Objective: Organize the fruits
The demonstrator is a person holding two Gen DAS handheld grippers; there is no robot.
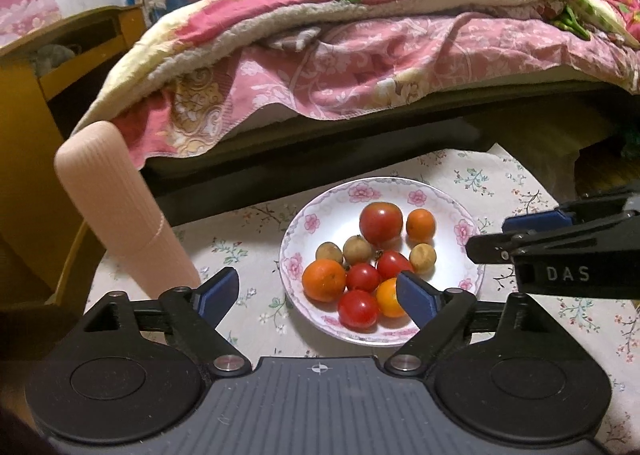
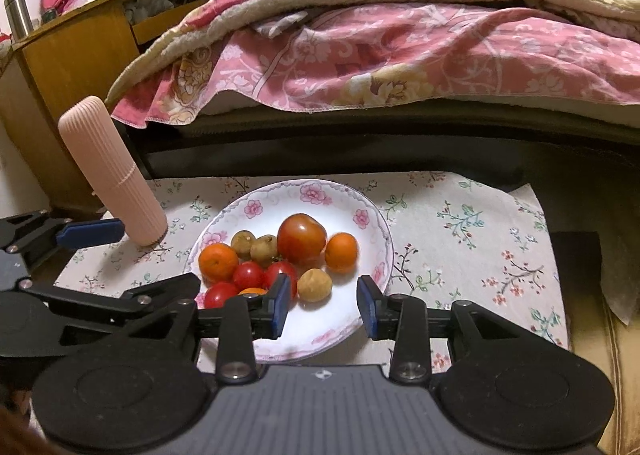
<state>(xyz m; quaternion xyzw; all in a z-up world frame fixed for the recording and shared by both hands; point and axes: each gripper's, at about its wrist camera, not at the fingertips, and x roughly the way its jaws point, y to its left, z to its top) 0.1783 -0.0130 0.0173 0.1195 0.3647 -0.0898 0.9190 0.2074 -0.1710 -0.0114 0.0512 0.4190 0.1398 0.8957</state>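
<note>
Now, left to right, the left gripper (image 1: 316, 291) hangs wide and empty at the plate's (image 1: 298, 231) seven o'clock, fruits (image 1: 380, 223) piled within, while the right gripper (image 2: 323, 309), narrowly parted and empty, should release nothing further and lift clear.

1. Left hand-held gripper (image 1: 316, 291): black plastic frame, two round black discs at the lower corners, blue pads on its fingers (image 1: 416, 297).
2. Grey ribbed plate at bottom centre, a small crosshair mark, silver screws.
3. Right hand-held gripper (image 2: 324, 305): same build; white "DAS" lettering shows at the left view's right edge.
</note>
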